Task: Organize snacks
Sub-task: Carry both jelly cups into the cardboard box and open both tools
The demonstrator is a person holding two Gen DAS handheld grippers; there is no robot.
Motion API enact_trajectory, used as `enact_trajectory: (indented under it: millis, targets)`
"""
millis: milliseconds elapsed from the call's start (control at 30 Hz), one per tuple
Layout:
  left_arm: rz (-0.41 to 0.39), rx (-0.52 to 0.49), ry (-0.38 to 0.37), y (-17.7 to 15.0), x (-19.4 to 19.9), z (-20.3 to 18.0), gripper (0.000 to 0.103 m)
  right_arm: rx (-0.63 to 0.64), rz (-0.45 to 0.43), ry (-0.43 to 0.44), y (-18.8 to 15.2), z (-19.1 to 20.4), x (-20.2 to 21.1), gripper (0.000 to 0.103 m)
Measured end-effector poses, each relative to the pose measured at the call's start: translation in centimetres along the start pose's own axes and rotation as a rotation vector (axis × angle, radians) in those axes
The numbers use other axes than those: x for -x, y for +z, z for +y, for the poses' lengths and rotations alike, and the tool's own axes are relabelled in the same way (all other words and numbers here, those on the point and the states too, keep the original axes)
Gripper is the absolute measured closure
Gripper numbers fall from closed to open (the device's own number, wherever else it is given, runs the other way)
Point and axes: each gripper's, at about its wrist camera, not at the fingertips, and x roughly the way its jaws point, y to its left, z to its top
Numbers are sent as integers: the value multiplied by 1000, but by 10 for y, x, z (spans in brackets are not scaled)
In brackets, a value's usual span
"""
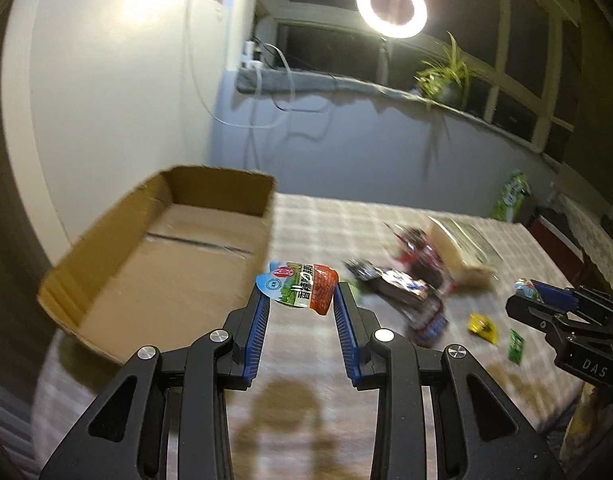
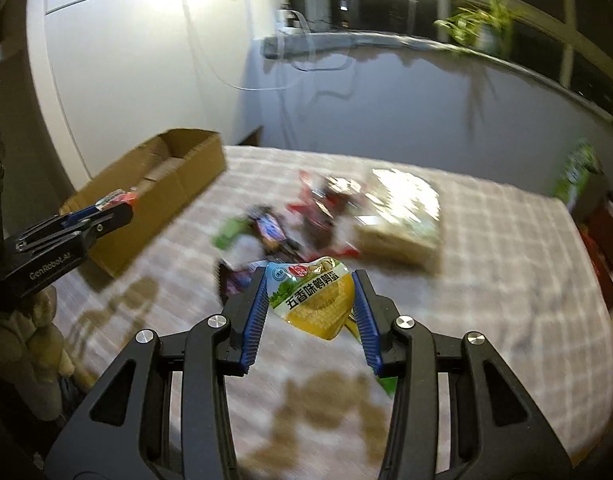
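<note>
My left gripper [image 1: 298, 300] is shut on a small red-and-green snack packet [image 1: 300, 286] and holds it above the table, just right of an open cardboard box [image 1: 166, 248]. The box looks empty inside. My right gripper [image 2: 310, 300] is shut on a small yellow snack packet [image 2: 316, 300], held above the table in front of a blurred pile of snacks [image 2: 306, 216]. The right gripper also shows in the left wrist view [image 1: 542, 296]. The left gripper shows in the right wrist view [image 2: 106, 208] near the box [image 2: 154, 196].
A checked cloth covers the table [image 1: 326, 224]. A large pale packet [image 2: 402, 216] lies in the pile. A small yellow packet [image 1: 482, 326] and a green one [image 1: 516, 346] lie near the right edge. A green bag [image 1: 512, 196] stands at the far corner. A ring light [image 1: 390, 6] and a plant [image 1: 446, 76] are by the window.
</note>
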Motion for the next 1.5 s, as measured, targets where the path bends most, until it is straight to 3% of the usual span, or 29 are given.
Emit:
enact_trajectory:
  millis: [267, 567, 800, 1167, 1233, 1267, 1333, 1500]
  targets:
    - [-42, 71, 64, 18, 1, 44, 72, 107, -32, 113, 58, 58, -32, 60]
    - [-5, 138, 127, 9, -9, 83, 72, 211, 7, 201, 96, 123, -80, 60]
    - [15, 165, 174, 1, -12, 100, 71, 256, 49, 229, 106, 151, -114, 60]
    - [3, 187, 216, 2, -8, 107, 69, 257, 82, 258, 107, 158, -134, 58]
    - [-9, 187, 217, 3, -6, 106, 68, 264, 79, 254, 107, 159, -133, 55]
    - [-12, 185, 219, 4, -6, 106, 62, 265, 76, 250, 107, 159, -132, 50]
    - [-23, 177, 223, 4, -5, 105, 50, 259, 62, 248, 108, 158, -129, 30]
    - [-48, 171, 226, 6, -2, 105, 39, 237, 40, 240, 114, 152, -121, 28]
